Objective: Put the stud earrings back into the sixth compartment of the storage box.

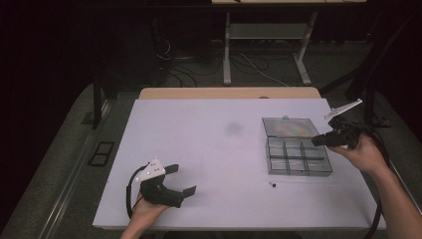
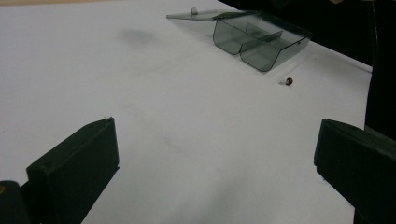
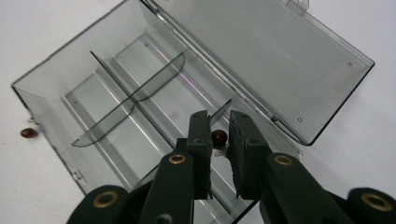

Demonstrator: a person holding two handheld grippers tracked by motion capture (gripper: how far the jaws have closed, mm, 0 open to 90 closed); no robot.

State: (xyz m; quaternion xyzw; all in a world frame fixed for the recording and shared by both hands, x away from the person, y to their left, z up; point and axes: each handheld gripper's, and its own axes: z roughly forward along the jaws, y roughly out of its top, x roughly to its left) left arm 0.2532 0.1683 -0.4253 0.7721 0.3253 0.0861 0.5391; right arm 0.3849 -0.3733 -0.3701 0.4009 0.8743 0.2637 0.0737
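Note:
A clear grey compartment box (image 1: 298, 158) lies at the right of the white table, its lid (image 1: 288, 127) folded flat open behind it. My right gripper (image 1: 317, 140) hovers over the box's right edge, shut on a small dark red bead (image 3: 218, 136). In the right gripper view the gripper (image 3: 218, 125) holds that bead above a near compartment of the box (image 3: 116, 79), beside the lid (image 3: 280, 56). A second bead (image 1: 272, 184) rests on the table in front of the box. My left gripper (image 1: 183, 179) stands open near the front left, with nothing between its jaws.
In the left gripper view my left gripper (image 2: 215, 140) faces bare table, with the box (image 2: 261, 39) and the loose bead (image 2: 289, 81) far off. That loose bead (image 3: 28, 133) lies just outside the box's corner. Beyond the table are desk legs and cables on the floor.

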